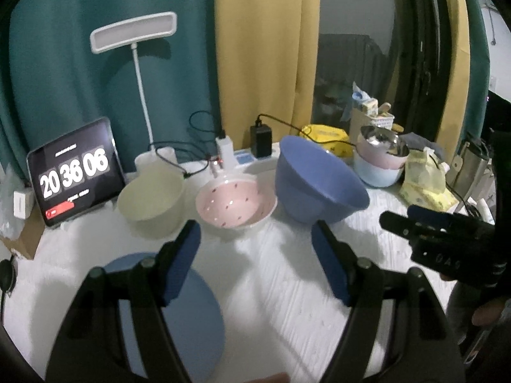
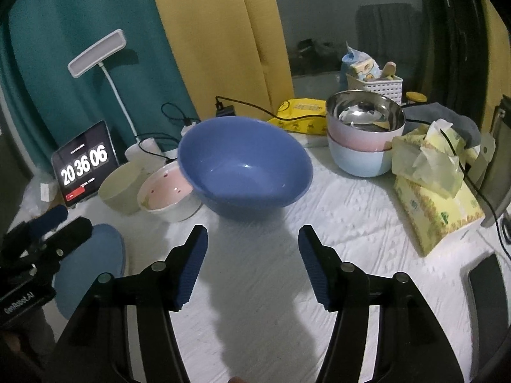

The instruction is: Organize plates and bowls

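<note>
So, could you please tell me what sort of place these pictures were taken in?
Most likely a room in a home, not a proper kitchen: a cloth-covered table stands against teal and yellow curtains, with a desk lamp, a tablet clock and chargers beside the bowls.

Both the left claw (image 1: 255, 239) and right claw (image 2: 252, 245) gape empty, tilted downward.

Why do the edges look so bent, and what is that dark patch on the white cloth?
Both views are fisheye, so the lamp and curtains bow outward near the black corners. In the right wrist view the dark patch is a shadow on the tablecloth below the blue bowl; the steel bowl shows glare. In the left wrist view the tablet digits look slightly smeared.
</note>
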The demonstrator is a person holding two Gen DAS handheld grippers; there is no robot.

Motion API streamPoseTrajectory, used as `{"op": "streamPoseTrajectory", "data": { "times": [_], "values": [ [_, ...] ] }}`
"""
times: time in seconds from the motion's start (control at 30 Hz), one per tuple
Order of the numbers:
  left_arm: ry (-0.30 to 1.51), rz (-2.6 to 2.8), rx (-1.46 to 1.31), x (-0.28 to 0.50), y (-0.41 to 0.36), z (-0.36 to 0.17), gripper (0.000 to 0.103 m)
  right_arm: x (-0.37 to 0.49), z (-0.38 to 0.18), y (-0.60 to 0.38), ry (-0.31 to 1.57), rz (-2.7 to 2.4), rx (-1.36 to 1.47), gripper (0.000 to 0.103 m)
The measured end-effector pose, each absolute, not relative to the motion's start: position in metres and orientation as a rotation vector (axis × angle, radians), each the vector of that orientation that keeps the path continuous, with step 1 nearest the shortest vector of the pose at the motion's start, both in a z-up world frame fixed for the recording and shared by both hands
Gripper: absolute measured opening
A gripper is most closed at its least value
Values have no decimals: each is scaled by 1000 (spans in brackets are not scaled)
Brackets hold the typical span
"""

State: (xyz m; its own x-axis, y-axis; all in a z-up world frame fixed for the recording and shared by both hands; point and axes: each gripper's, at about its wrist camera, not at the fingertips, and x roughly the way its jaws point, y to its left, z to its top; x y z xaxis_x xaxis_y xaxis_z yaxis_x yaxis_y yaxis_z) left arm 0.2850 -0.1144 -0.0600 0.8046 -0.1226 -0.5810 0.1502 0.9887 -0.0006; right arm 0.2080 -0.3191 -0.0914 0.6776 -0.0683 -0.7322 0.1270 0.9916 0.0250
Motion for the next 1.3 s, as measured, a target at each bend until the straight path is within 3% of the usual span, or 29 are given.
{"op": "streamPoseTrajectory", "data": {
  "times": [0.57, 1.3],
  "values": [
    [594, -226, 49, 331, -144, -64, 73, 244, -102, -346, 815, -168, 61, 62],
    [662, -203, 111, 374, -172, -107, 73, 270, -158, -376, 920, -172, 162, 62]
  ]
}}
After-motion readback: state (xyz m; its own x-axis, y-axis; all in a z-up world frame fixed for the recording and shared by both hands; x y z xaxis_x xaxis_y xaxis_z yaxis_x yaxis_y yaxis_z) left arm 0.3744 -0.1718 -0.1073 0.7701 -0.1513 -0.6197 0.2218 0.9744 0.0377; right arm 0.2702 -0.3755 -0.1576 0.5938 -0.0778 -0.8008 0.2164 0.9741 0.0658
